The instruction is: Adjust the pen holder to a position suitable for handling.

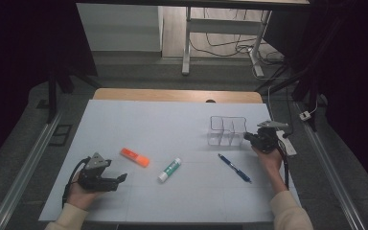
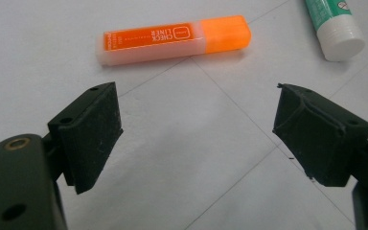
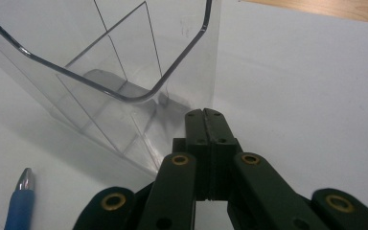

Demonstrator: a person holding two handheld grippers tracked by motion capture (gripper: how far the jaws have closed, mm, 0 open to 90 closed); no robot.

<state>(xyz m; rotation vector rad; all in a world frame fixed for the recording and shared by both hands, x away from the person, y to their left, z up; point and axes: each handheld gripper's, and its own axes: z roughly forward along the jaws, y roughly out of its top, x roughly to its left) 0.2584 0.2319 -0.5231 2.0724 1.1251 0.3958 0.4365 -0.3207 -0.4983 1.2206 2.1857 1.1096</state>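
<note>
High view shows a white table sheet (image 1: 172, 120) with three writing items lying loose on it and a clear organizer (image 1: 227, 130) with compartments standing at the far right part. No item is inside the organizer, so by my judgement the sorting work is at its very start and all three pieces are left to do.

The left gripper (image 1: 119, 180) rests low on the sheet with its jaws spread wide and nothing between them. Just ahead of its jaws lies the orange highlighter (image 2: 172, 39), flat on its side, not touched. A bit further and to the side of it is the green glue stick (image 2: 334, 26), its white cap toward the gripper.

The right gripper (image 3: 206, 127) has its jaws pressed fully together on nothing, and the tips stand close against the near corner of the organizer; I cannot tell if they really touch the wall. The blue pen (image 1: 234, 167) lies near this gripper, on the side toward the person.
</note>
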